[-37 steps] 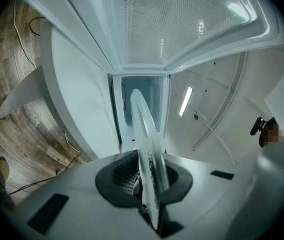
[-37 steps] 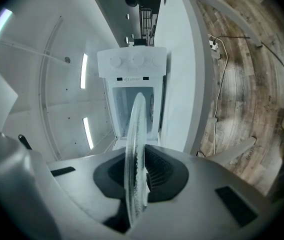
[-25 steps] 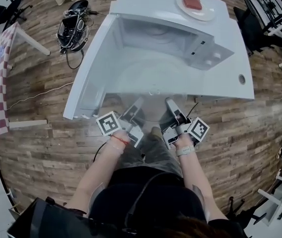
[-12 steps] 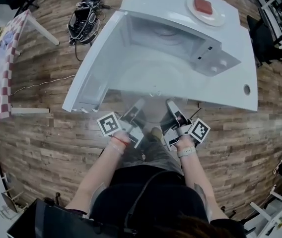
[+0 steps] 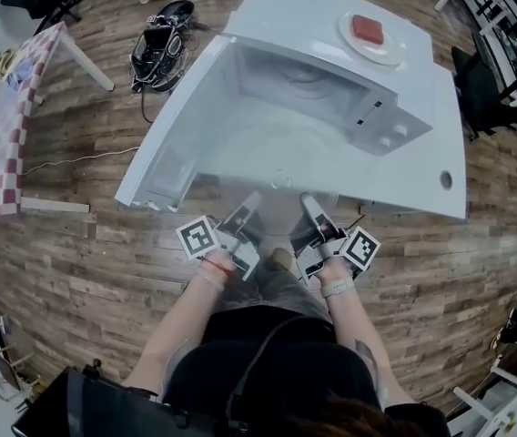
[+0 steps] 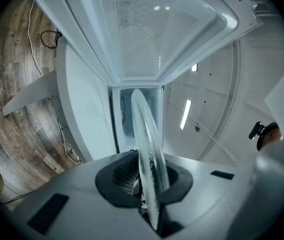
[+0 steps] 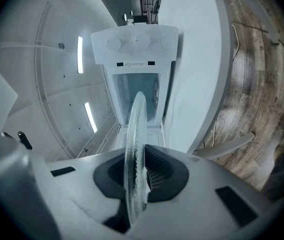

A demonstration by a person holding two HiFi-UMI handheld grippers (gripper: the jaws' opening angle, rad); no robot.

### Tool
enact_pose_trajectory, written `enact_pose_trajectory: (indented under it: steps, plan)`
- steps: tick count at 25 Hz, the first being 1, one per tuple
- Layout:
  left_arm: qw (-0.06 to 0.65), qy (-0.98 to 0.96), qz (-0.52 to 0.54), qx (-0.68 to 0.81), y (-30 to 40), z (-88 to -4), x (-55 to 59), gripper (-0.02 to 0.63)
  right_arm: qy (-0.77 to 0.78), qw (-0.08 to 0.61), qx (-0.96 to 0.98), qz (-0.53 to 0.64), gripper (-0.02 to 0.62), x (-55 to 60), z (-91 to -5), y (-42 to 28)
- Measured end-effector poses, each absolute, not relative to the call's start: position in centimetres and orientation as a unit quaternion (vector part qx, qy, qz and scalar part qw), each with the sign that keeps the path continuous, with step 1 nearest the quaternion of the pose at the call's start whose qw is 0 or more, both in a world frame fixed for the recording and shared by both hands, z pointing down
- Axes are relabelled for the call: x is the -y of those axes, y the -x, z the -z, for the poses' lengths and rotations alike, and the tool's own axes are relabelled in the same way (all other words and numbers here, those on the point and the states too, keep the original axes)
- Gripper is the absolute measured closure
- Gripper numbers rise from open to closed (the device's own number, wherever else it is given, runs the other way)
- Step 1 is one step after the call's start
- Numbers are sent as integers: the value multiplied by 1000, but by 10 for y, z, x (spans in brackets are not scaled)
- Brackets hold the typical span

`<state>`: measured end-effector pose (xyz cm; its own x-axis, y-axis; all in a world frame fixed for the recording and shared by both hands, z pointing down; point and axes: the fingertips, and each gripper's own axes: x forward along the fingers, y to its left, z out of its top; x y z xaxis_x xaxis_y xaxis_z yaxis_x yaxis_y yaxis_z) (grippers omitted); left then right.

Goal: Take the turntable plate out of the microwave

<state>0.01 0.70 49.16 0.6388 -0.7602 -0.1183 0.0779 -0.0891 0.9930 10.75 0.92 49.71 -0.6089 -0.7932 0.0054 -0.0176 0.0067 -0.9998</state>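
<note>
Your left claw (image 5: 249, 204) and right claw (image 5: 308, 204) each pinch the plate's (image 6: 149, 154) near rim | two holds balance it level at the microwave's (image 5: 381, 121) mouth

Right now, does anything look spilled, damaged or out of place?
Nothing spilled or damaged. The left gripper and right gripper both clamp the turntable plate by its rim. Only oddity: a dish of something red atop the microwave.

No legible text or numbers; microwave panel (image 7: 134, 51) print too small.
</note>
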Motion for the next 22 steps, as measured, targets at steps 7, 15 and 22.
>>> enact_pose_trajectory:
  steps: [7, 15, 22]
  plan:
    - [622, -663, 333, 250, -9, -487, -7, 571, 322, 307, -640, 627, 557, -11, -494, -117]
    - [618, -669, 335, 241, -13, -478, -3, 571, 322, 313, -646, 618, 557, -8, -485, -121]
    - [614, -673, 337, 238, -16, -474, 1, 571, 322, 313, -649, 614, 557, -4, -481, -124]
